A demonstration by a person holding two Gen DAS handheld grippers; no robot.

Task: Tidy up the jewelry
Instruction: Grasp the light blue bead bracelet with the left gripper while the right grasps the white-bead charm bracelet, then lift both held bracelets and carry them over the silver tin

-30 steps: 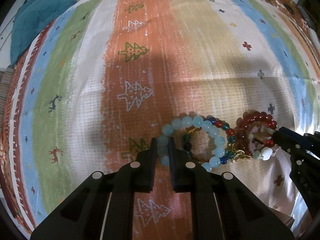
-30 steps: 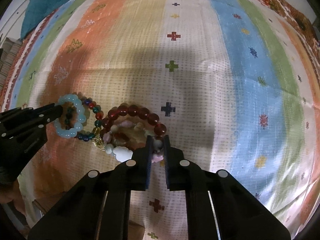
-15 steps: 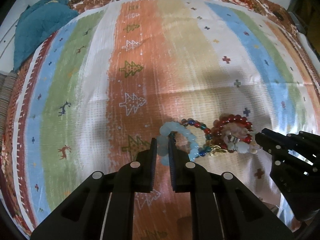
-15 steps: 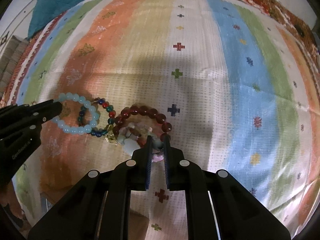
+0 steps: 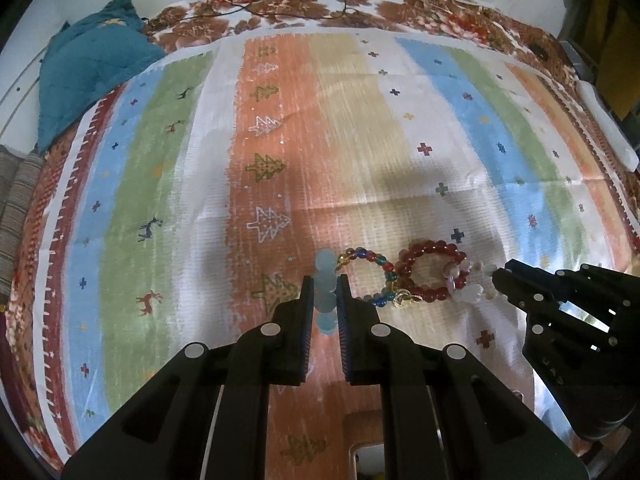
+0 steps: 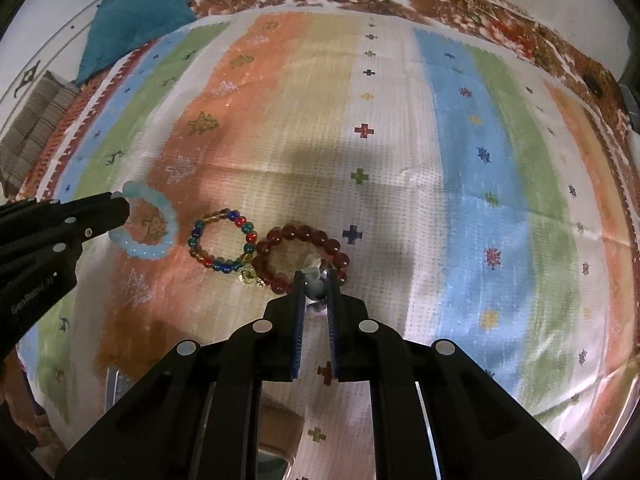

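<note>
At left of the right wrist view, my left gripper [image 6: 120, 210] has its fingers closed on the pale blue bracelet [image 6: 154, 228], lifted off the striped cloth [image 6: 400, 160]. The multicolour bracelet [image 6: 222, 242] lies centre-left, touching the dark red bracelet [image 6: 302, 258]. At lower centre my right gripper [image 6: 316, 284] pinches the pale pink-and-white bracelet [image 5: 474, 286]. Step judged: separating the pieces. Next: carry each well apart.
</note>
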